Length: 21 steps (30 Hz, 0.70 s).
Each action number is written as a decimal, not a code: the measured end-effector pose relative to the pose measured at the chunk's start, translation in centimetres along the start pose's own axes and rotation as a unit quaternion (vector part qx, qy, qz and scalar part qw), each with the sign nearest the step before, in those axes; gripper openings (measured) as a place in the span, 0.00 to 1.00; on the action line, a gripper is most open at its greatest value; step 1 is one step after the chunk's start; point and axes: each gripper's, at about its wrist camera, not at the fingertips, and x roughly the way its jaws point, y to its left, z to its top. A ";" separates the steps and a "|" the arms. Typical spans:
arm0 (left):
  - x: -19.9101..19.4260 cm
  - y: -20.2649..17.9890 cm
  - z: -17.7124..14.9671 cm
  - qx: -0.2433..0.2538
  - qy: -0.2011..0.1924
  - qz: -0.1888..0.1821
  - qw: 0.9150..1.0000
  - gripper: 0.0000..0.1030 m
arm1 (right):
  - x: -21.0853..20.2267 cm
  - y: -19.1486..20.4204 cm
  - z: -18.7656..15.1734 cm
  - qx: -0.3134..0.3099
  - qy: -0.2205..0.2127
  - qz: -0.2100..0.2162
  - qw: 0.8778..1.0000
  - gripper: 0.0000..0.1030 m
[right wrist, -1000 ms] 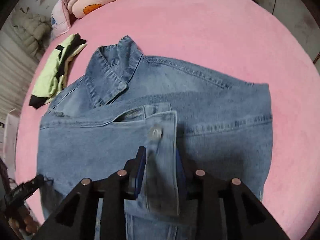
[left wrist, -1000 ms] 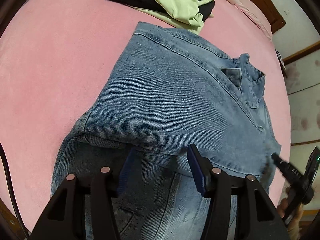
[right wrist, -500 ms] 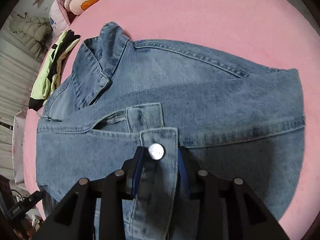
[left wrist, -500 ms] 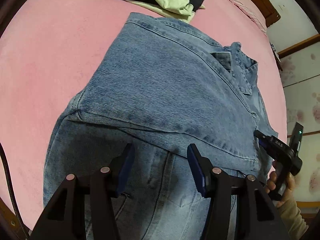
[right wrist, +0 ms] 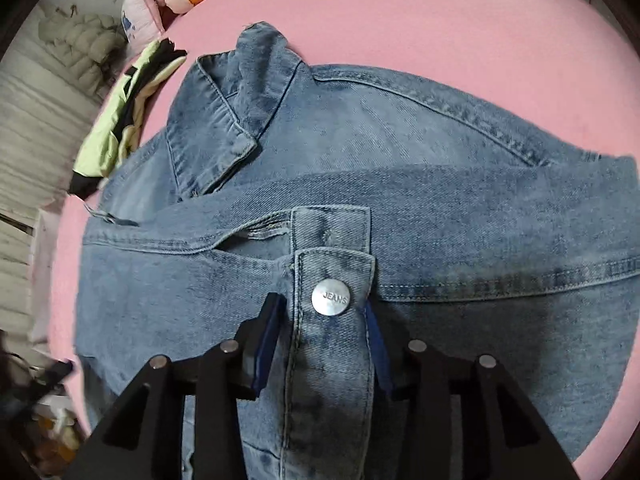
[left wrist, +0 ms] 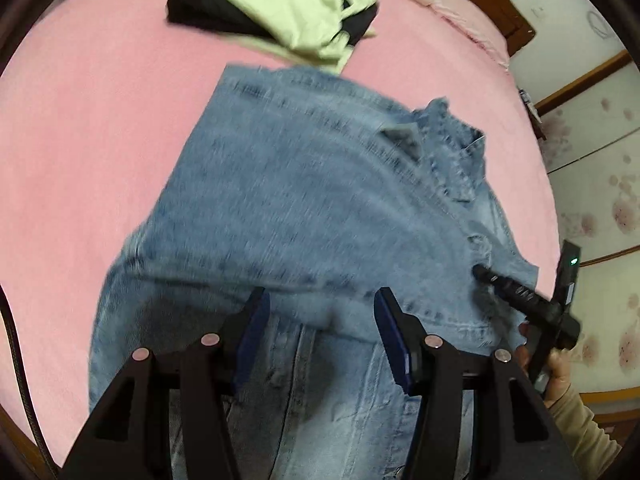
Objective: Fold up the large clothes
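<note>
The right hand-held gripper (right wrist: pixel 322 344) pinches the buttoned band of the faded blue denim jacket (right wrist: pixel 400 208), its blue pads pressed against either side of the strip just behind the silver metal button stamped JEANS (right wrist: pixel 331 298). The band runs straight forward along the fingers, so the jacket's bulk lies ahead of and beneath this gripper, the collar (right wrist: pixel 232 112) farther out and to the left.

The left hand-held gripper (left wrist: pixel 322 332) hangs with its jaws spread, holding nothing, directly above the folded edge of the same jacket (left wrist: pixel 320 200). From here the garment stretches forward and rightward across the pink bed cover (left wrist: pixel 100 120); its long axis slants from near-left to far-right, ending at the collar. The right gripper's tip shows at this view's right side, on the jacket's edge.

In my judgement the right one, already clamped, is placed to lead the coming fold, carrying the band forward over the body toward the collar.

Beyond the jacket, well apart, lies a folded pale-green and black garment (left wrist: pixel 280 12).
</note>
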 end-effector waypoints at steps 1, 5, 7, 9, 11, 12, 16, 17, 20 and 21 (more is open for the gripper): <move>-0.4 -0.4 0.5 0.005 -0.008 -0.002 1.000 0.51 | 0.0 0.6 -0.1 -0.012 -0.003 -0.017 1.000 0.35; -2.1 -1.9 3.3 0.020 -0.040 -0.013 0.999 0.52 | -1.2 2.2 0.0 -0.025 -0.011 -0.011 1.000 0.17; -3.3 -2.9 5.2 0.039 -0.061 -0.018 0.997 0.52 | -3.5 4.2 -0.4 -0.059 -0.043 -0.015 0.997 0.16; -4.3 -3.8 7.2 0.060 -0.078 -0.023 0.995 0.55 | -6.8 7.2 -1.5 -0.116 -0.090 -0.023 0.989 0.16; -4.7 -4.8 9.1 0.085 -0.088 -0.020 0.992 0.60 | -10.1 10.3 -3.0 -0.160 -0.132 -0.018 0.978 0.16; -4.6 -5.3 10.2 0.098 -0.090 -0.018 0.991 0.60 | -11.8 11.8 -3.8 -0.179 -0.151 -0.011 0.972 0.16; -3.4 -7.4 13.9 0.166 -0.072 -0.012 0.983 0.60 | -17.9 16.4 -7.3 -0.241 -0.216 0.015 0.946 0.16; -2.9 -8.1 14.5 0.186 -0.069 -0.008 0.980 0.60 | -19.2 17.3 -8.0 -0.252 -0.231 0.022 0.939 0.16; -0.8 -10.0 16.1 0.249 -0.047 0.012 0.967 0.60 | -22.0 18.0 -8.8 -0.255 -0.262 0.037 0.930 0.16; 0.1 -10.6 16.5 0.266 -0.033 0.015 0.963 0.60 | -22.6 17.9 -8.8 -0.250 -0.270 0.035 0.929 0.16</move>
